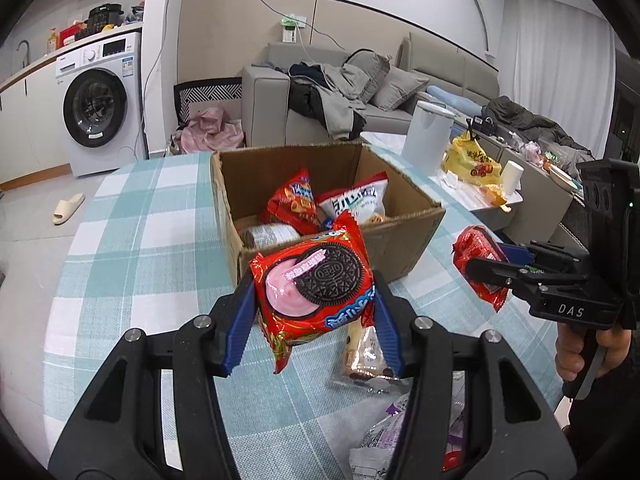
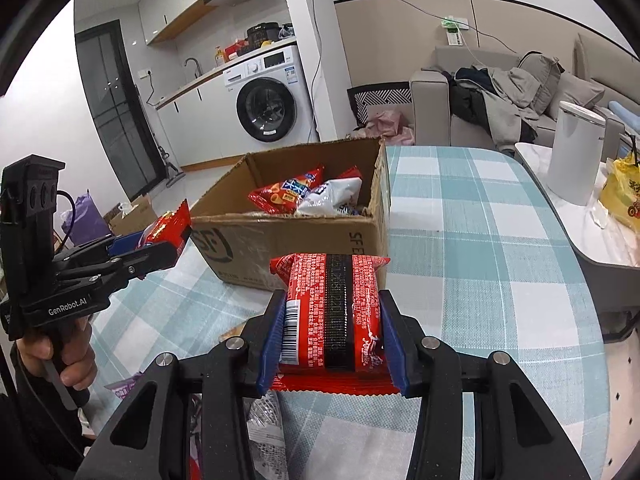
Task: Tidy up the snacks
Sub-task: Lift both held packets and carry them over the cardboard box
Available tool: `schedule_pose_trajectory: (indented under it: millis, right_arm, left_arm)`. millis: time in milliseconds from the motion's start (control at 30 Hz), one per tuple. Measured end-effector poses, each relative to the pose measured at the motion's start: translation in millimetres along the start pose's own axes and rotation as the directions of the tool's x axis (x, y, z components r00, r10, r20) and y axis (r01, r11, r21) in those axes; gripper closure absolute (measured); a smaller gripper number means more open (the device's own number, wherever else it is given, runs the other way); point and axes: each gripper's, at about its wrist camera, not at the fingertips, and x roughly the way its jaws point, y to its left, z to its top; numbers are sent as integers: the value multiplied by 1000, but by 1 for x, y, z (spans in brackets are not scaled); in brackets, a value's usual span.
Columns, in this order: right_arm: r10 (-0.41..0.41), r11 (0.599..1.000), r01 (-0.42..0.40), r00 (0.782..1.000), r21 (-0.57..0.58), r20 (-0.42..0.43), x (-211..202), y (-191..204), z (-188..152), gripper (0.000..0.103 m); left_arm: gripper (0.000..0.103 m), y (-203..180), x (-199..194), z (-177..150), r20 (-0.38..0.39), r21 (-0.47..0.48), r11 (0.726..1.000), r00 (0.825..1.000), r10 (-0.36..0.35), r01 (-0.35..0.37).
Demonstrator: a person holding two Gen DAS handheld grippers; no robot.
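Between the blue pads at the lower centre of the left wrist view, the left tool (image 1: 316, 312) clamps a red Oreo packet (image 1: 316, 292), lifted clear of the checked counter (image 1: 132, 240). Just behind it, at frame centre, stands the open cardboard box (image 1: 400, 240) with snack bags (image 1: 294, 204) inside. Lower centre of the right wrist view, the right tool (image 2: 332, 332) grips a red biscuit packet (image 2: 332, 300), printed back upward, in front of the box. More wrapped snacks (image 1: 364, 356) lie on the counter under the left tool.
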Motion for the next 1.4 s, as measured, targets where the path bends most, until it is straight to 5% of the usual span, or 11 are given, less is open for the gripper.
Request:
schedule_pose_trajectory:
  millis: [600,1400]
  right_arm:
    - [4,999,-8,995,37,95,-11,7,39,58]
    - [35,998,-39,994,40,105,16,14,88,58]
  left_arm:
    - [52,-4,-4,33,35,3,1000,999,13,-13]
    - [52,19,30,76,47,-30,998,997,54,-53]
